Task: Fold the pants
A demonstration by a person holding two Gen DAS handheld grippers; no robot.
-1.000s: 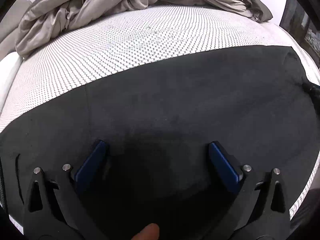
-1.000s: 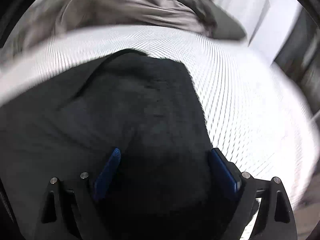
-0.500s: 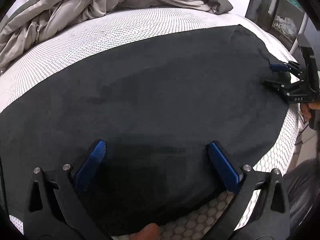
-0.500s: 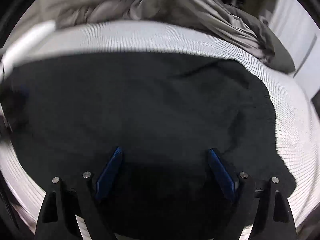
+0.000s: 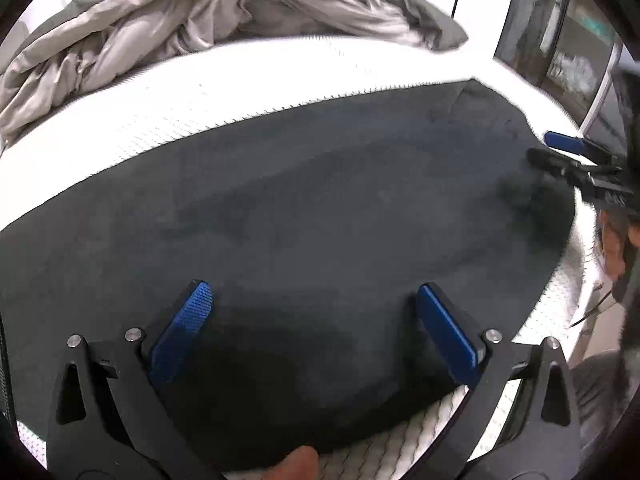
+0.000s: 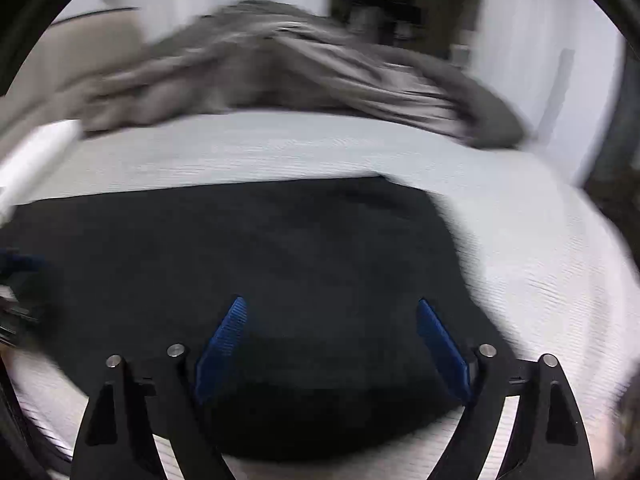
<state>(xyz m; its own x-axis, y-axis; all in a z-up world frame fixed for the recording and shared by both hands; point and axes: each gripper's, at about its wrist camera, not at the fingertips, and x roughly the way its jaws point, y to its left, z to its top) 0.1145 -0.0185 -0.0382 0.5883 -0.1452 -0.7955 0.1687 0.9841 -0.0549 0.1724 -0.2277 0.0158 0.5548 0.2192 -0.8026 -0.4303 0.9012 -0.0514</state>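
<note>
Left wrist: left gripper (image 5: 312, 320) jaws wide, holding nothing, dark pants (image 5: 300, 208) flat on mattress (image 5: 240, 92) under and ahead of it; right gripper (image 5: 560, 152) far right over pants' end, also wide and empty, likely lining up a fold; duvet (image 5: 200, 20) bunched beyond

Rumpled grey duvet (image 5: 208, 20) heaped at far end of white textured mattress (image 5: 248, 80); dark glass-fronted cabinet (image 5: 560, 48) right of bed.
</note>
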